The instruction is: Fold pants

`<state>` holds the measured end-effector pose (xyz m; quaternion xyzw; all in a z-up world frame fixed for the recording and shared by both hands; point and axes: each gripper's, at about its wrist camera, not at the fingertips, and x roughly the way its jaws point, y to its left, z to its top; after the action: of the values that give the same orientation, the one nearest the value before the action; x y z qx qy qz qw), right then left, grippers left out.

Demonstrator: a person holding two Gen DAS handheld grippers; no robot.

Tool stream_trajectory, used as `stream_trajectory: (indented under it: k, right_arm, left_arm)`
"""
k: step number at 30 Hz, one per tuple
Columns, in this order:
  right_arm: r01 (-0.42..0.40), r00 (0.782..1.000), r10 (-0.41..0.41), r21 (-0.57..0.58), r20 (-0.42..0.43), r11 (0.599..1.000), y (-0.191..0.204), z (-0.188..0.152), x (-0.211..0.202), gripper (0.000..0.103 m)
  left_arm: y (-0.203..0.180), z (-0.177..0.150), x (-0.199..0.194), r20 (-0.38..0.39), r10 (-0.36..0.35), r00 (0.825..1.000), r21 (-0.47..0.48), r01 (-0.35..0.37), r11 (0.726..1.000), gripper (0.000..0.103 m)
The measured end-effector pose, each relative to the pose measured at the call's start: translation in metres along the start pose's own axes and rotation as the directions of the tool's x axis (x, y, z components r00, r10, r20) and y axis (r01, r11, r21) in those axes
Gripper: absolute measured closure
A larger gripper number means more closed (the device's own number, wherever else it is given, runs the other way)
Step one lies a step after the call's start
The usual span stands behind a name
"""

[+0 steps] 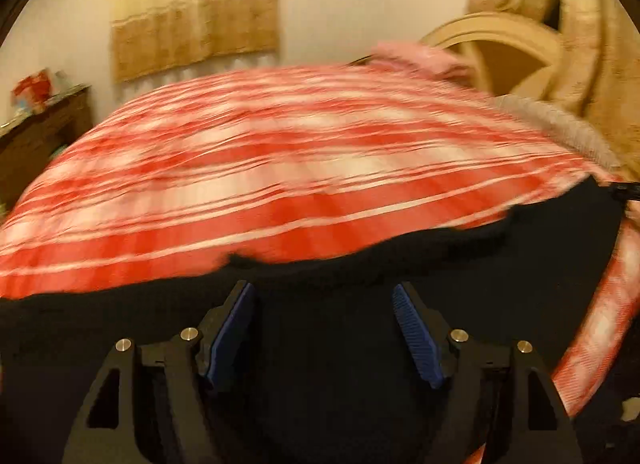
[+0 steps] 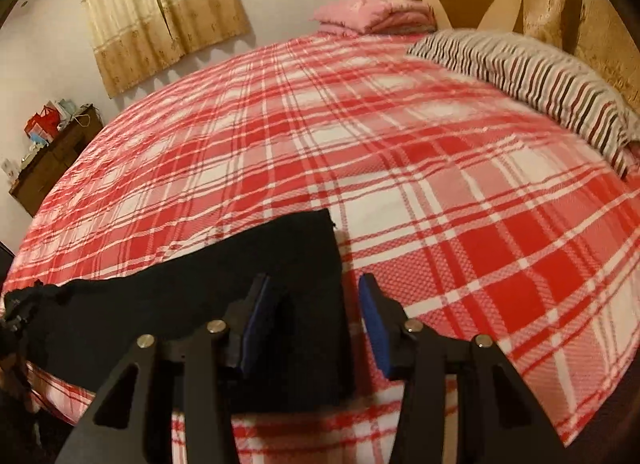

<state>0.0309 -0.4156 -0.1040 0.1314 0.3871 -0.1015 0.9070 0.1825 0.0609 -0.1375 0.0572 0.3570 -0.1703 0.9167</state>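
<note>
- The black fabric pants [image 2: 224,276] lie at the near edge of the bed covered in a red-and-white plaid sheet [image 2: 360,151], stretched in a long band with one squared end near the right tool [image 2: 316,304].
- The left tool [image 1: 324,324] stands wide above the dark cloth, nothing between its blue pads [image 1: 230,328]. The right tool stands partly apart, straddling the cloth's edge; its pads do not appear to press on it.
- Risk: with both tools free, the band could slide off the bed edge, or a grasp might catch only 1 layer, skewing the fold.
- The left view is motion-blurred; it shows the pants [image 1: 320,344] as a broad dark mass.
- Only the right view shows the squared end, the bunched far end at left, the striped pillow [image 2: 532,79] and the pink folded blanket [image 2: 368,13] clearly.
</note>
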Motion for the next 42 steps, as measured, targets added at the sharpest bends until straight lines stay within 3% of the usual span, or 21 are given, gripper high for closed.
stream_trajectory:
  k: [2, 4, 6, 9, 13, 17, 19, 22, 23, 25, 26, 27, 28, 29, 31, 33, 35, 38, 42]
  right_arm:
    - [0.01, 1.0, -0.01, -0.015, 0.013, 1.0, 0.003, -0.003, -0.004, 0.055]
    - [0.072, 0.996, -0.071, -0.023, 0.047, 0.997, 0.008, -0.004, -0.009, 0.055]
    - [0.101, 0.991, -0.097, -0.037, 0.093, 0.994, 0.018, -0.003, -0.017, 0.055]
    - [-0.002, 0.993, 0.012, -0.085, 0.119, 0.996, 0.05, 0.003, -0.028, 0.054]
    - [-0.161, 0.982, 0.179, -0.227, 0.062, 0.96, 0.126, 0.005, -0.017, 0.049]
    - [-0.378, 0.925, 0.372, -0.312, -0.08, 0.872, 0.213, -0.011, 0.012, 0.048]
    - [-0.486, 0.873, 0.458, -0.348, -0.165, 0.802, 0.26, -0.024, 0.029, 0.048]
    - [-0.553, 0.833, 0.495, -0.377, -0.247, 0.743, 0.309, -0.04, 0.055, 0.048]
    - [-0.559, 0.829, 0.491, -0.374, -0.268, 0.74, 0.317, -0.044, 0.063, 0.048]
    - [-0.49, 0.871, 0.421, -0.377, -0.254, 0.786, 0.325, -0.045, 0.085, 0.048]
    - [-0.45, 0.89, 0.382, -0.343, -0.249, 0.825, 0.321, -0.041, 0.098, 0.053]
    - [-0.449, 0.889, 0.388, -0.287, -0.245, 0.846, 0.31, -0.036, 0.107, 0.055]
    - [-0.483, 0.869, 0.434, -0.214, -0.238, 0.849, 0.298, -0.03, 0.11, 0.055]
    - [-0.486, 0.865, 0.439, -0.194, -0.242, 0.852, 0.292, -0.027, 0.11, 0.055]
    - [-0.432, 0.897, 0.385, -0.248, -0.216, 0.867, 0.288, -0.026, 0.1, 0.054]
    - [-0.395, 0.917, 0.355, -0.285, -0.181, 0.873, 0.281, -0.03, 0.087, 0.046]
    - [-0.407, 0.912, 0.373, -0.275, -0.169, 0.871, 0.269, -0.032, 0.078, 0.037]
    - [-0.402, 0.915, 0.375, -0.261, -0.15, 0.878, 0.252, -0.04, 0.07, 0.036]
    - [-0.365, 0.931, 0.354, -0.267, -0.091, 0.892, 0.242, -0.051, 0.058, 0.036]
  left_arm:
    - [0.025, -0.004, 0.006, -0.045, 0.034, 0.998, -0.065, -0.037, 0.997, 0.03]
    - [0.039, -0.006, -0.001, -0.021, -0.014, 1.0, -0.126, 0.011, 0.992, 0.03]
    - [0.041, -0.006, -0.007, -0.005, 0.015, 1.0, -0.118, -0.016, 0.993, 0.03]
    - [0.048, -0.008, -0.005, -0.011, 0.078, 0.997, -0.1, -0.079, 0.992, 0.03]
    - [0.066, -0.021, -0.004, -0.022, 0.129, 0.991, -0.124, -0.13, 0.984, 0.03]
    - [0.076, -0.035, -0.01, 0.013, 0.119, 0.993, -0.121, -0.116, 0.986, 0.03]
    - [0.081, -0.037, -0.012, 0.023, 0.11, 0.994, -0.127, -0.106, 0.986, 0.03]
    - [0.087, -0.038, -0.013, 0.037, 0.087, 0.996, -0.157, -0.08, 0.984, 0.03]
    - [0.09, -0.04, -0.014, 0.047, 0.072, 0.996, -0.171, -0.063, 0.983, 0.03]
    - [0.094, -0.04, -0.017, 0.062, 0.051, 0.997, -0.188, -0.038, 0.981, 0.03]
    - [0.096, -0.041, -0.019, 0.071, 0.045, 0.997, -0.195, -0.03, 0.98, 0.03]
    - [0.097, -0.042, -0.022, 0.074, 0.045, 0.996, -0.198, -0.029, 0.98, 0.03]
    - [0.097, -0.044, -0.025, 0.077, 0.05, 0.996, -0.201, -0.034, 0.979, 0.03]
    - [0.098, -0.044, -0.03, 0.079, 0.06, 0.995, -0.2, -0.043, 0.979, 0.03]
    - [0.099, -0.048, -0.043, 0.094, 0.126, 0.988, -0.205, -0.105, 0.973, 0.03]
    - [0.107, -0.052, -0.064, 0.14, 0.182, 0.973, -0.218, -0.149, 0.965, 0.029]
    - [0.119, -0.054, -0.08, 0.162, 0.241, 0.957, -0.236, -0.2, 0.951, 0.021]
    - [0.152, -0.058, -0.087, 0.12, 0.34, 0.933, -0.27, -0.298, 0.915, 0.018]
    - [0.195, -0.061, -0.076, 0.041, 0.318, 0.947, -0.369, -0.282, 0.886, 0.018]
